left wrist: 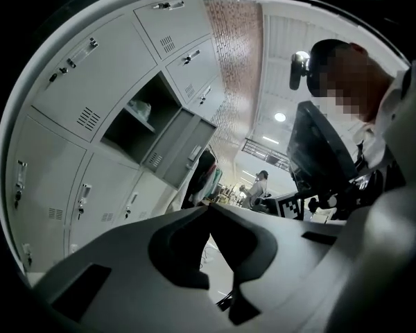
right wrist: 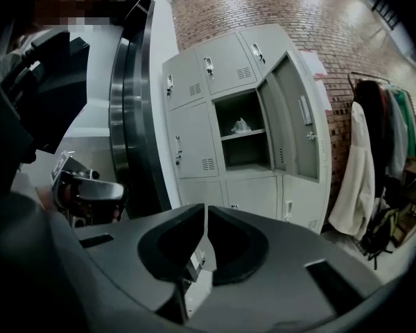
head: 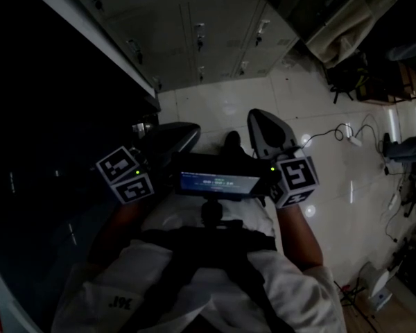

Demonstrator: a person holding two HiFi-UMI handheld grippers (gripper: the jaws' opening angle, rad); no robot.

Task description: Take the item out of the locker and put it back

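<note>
Currently your left hand-held gripper (left wrist: 208, 207) and right hand-held gripper (right wrist: 204, 207) both stand closed, empty; the pale item (right wrist: 241, 125) lies on the shelf (right wrist: 253, 134) inside the open locker (right wrist: 194, 144).

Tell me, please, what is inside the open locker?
A small pale item lies on the shelf of the locker. Below the shelf nothing shows, but that part is dim, and what the item is cannot be told.
</note>
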